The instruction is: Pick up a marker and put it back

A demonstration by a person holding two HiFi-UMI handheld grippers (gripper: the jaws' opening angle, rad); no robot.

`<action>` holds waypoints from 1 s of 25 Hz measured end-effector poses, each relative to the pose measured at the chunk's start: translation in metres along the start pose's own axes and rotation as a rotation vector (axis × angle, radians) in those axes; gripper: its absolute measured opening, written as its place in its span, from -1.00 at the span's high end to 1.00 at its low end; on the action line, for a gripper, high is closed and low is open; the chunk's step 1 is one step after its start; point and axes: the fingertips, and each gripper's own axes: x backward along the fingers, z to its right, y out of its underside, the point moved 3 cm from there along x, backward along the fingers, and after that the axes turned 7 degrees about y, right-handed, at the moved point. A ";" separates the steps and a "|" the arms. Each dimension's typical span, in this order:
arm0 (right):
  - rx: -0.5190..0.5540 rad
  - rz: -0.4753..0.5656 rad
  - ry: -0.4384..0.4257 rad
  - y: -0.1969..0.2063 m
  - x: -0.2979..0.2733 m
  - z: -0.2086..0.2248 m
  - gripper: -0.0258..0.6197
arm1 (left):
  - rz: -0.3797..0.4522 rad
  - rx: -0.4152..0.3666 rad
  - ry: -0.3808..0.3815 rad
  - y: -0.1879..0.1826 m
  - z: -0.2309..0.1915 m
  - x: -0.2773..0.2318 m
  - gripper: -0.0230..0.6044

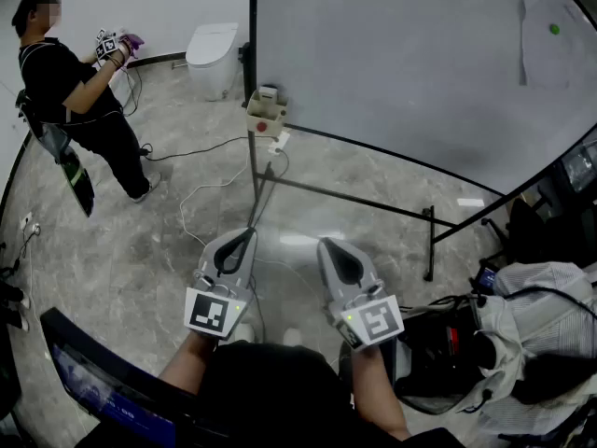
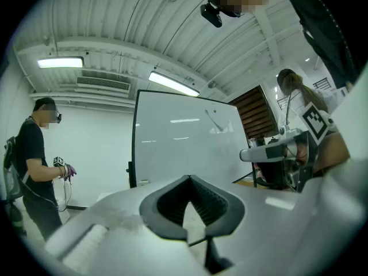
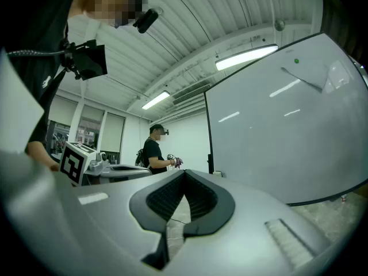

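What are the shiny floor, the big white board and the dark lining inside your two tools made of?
Floor: probably polished stone or marble-look tile, grey, veined, mirroring lights. Board: smooth glossy white panel, perhaps coated steel, in a dark frame; it reflects ceiling lights. Lining of the left tool and right tool: matt black, finely ribbed, likely rubber.

Two tongs (image 1: pixel 250 234) (image 1: pixel 324 244), one whiteboard (image 1: pixel 401 63), one toilet (image 1: pixel 213 56)
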 end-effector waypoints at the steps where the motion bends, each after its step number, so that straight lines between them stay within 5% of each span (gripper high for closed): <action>1: -0.004 -0.007 0.007 0.001 -0.003 0.003 0.89 | 0.000 0.001 -0.001 0.001 -0.002 -0.003 0.92; 19: -0.039 -0.035 0.005 0.025 -0.007 0.040 0.89 | -0.013 0.004 -0.008 0.022 -0.002 -0.041 0.92; 25: -0.018 -0.033 -0.042 0.026 0.021 0.051 0.89 | -0.013 -0.008 -0.044 0.021 0.037 -0.041 0.92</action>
